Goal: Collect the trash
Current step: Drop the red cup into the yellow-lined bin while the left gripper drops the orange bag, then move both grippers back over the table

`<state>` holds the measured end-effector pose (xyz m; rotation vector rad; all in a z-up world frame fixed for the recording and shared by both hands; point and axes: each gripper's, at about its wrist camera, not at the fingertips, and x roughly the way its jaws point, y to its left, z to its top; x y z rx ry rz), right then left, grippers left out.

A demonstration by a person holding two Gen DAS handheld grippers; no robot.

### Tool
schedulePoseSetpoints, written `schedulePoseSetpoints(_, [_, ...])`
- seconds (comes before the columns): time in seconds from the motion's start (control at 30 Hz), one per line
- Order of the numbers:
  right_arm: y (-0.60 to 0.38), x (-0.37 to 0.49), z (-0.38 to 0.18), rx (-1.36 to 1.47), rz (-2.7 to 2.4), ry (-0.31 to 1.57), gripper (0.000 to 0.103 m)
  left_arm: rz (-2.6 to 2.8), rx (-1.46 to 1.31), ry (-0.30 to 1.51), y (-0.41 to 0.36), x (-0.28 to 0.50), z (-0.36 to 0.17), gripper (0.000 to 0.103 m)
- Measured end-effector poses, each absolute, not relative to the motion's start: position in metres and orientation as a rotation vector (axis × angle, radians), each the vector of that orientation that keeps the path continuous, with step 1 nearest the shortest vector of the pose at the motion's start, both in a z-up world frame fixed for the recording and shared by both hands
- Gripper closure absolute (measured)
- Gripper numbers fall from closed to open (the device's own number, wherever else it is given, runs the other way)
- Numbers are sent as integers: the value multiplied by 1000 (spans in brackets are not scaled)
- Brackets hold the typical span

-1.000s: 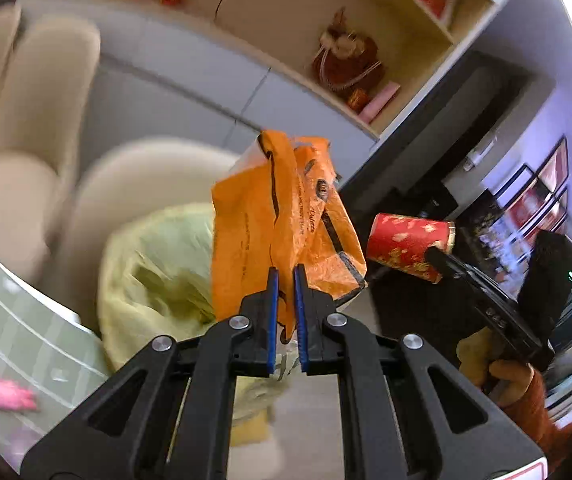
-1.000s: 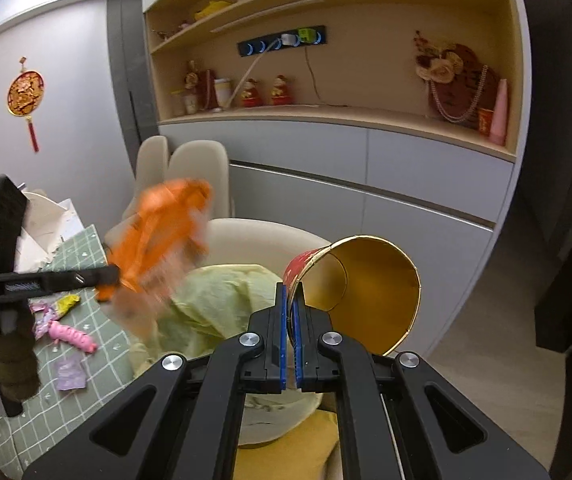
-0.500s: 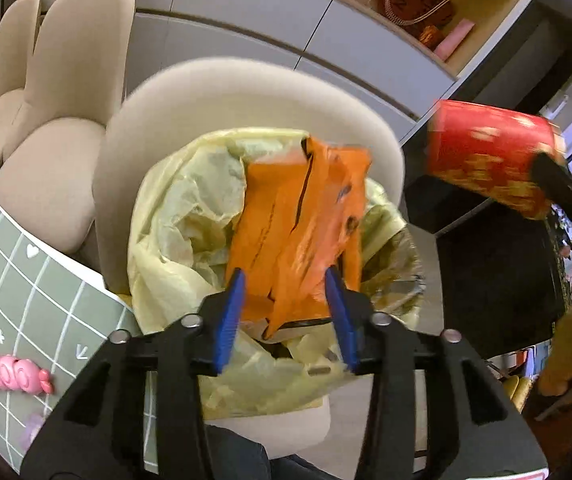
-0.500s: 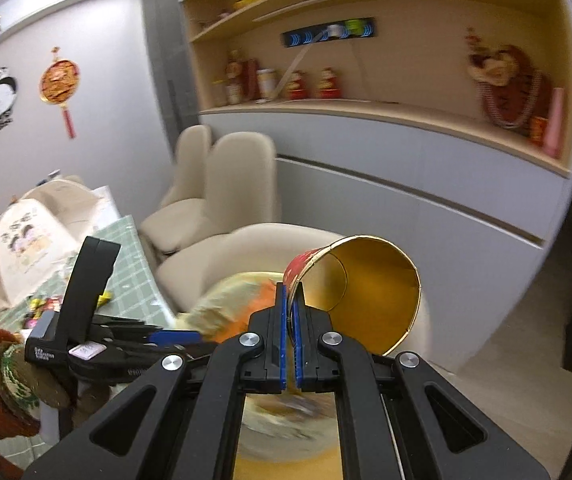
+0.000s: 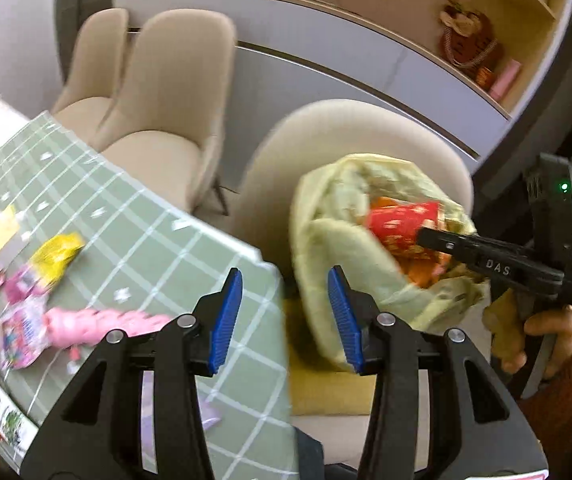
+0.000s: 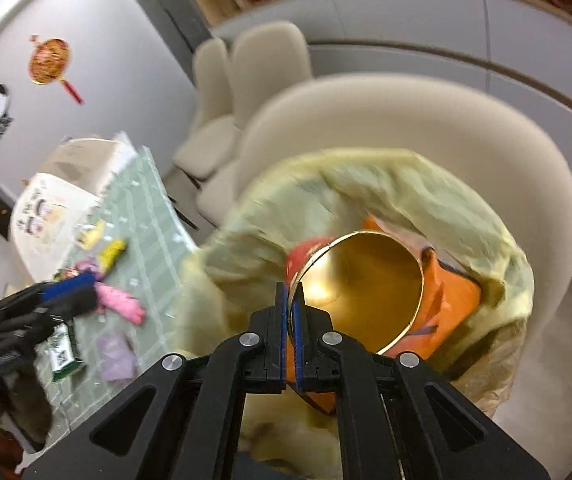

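Observation:
A pale yellow-green trash bag (image 5: 338,256) (image 6: 366,176) sits open on a beige chair (image 6: 406,112). My right gripper (image 6: 291,292) is shut on the rim of a red paper cup with a gold inside (image 6: 366,288). It holds the cup (image 5: 402,220) in the bag's mouth, on top of the orange plastic bag (image 6: 454,292) lying inside. My left gripper (image 5: 285,280) hangs over the table's corner beside the bag; its jaws are opening and nothing is between them.
The green checked table (image 5: 146,232) carries scattered litter: a pink wrapper (image 5: 98,326), a yellow wrapper (image 5: 56,252) and several small packets at the left. Two more beige chairs (image 5: 158,120) stand behind it, in front of grey cabinets and shelves.
My left gripper let go of the orange bag, which dropped into the trash bag, then swung left toward the table. My right gripper came down with the cup into the bag's mouth.

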<state>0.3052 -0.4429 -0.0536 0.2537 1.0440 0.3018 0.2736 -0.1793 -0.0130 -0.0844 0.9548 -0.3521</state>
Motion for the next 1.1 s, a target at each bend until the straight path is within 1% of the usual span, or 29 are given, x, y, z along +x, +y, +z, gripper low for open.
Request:
schedulePoseSetpoints(0.07, [-445, 307, -61, 253, 273, 1082, 98, -304, -103, 936, -165, 270, -15, 60])
schedulePoseSetpoints(0.13, [-448, 313, -63, 249, 264, 1098, 98, -272, -116, 915, -155, 269, -17, 57])
schedulePoseSetpoints(0.27, [-440, 309, -55, 197, 238, 1066, 96, -251, -149, 917, -140, 268, -23, 54])
schedulePoseSetpoints(0.33, [-437, 299, -47, 157, 213, 1028, 86, -251, -162, 918, -134, 266, -23, 49])
schedulePoseSetpoints(0.37, [-436, 296, -43, 155, 213, 1011, 73, -248, -165, 916, -134, 264, -23, 49])
schedulePoseSetpoints(0.4, [-437, 289, -38, 157, 215, 984, 64, -246, -166, 912, -132, 260, -23, 49])
schedulePoseSetpoints(0.43, [-437, 283, -33, 154, 211, 966, 63, -240, -167, 904, -128, 254, -23, 48])
schedulePoseSetpoints(0.57, [-431, 262, -11, 94, 182, 903, 62, -203, -167, 882, -118, 235, -22, 45])
schedulePoseSetpoints(0.8, [-401, 230, 10, 64, 218, 824, 62, -109, -131, 870, -88, 198, -28, 45])
schedulePoseSetpoints(0.9, [-374, 222, 3, 96, 289, 815, 61, -55, -126, 868, -62, 179, -31, 45])
schedulePoseSetpoints(1.1, [-303, 205, -27, 71, 431, 875, 60, 120, -172, 862, 10, 146, -38, 45])
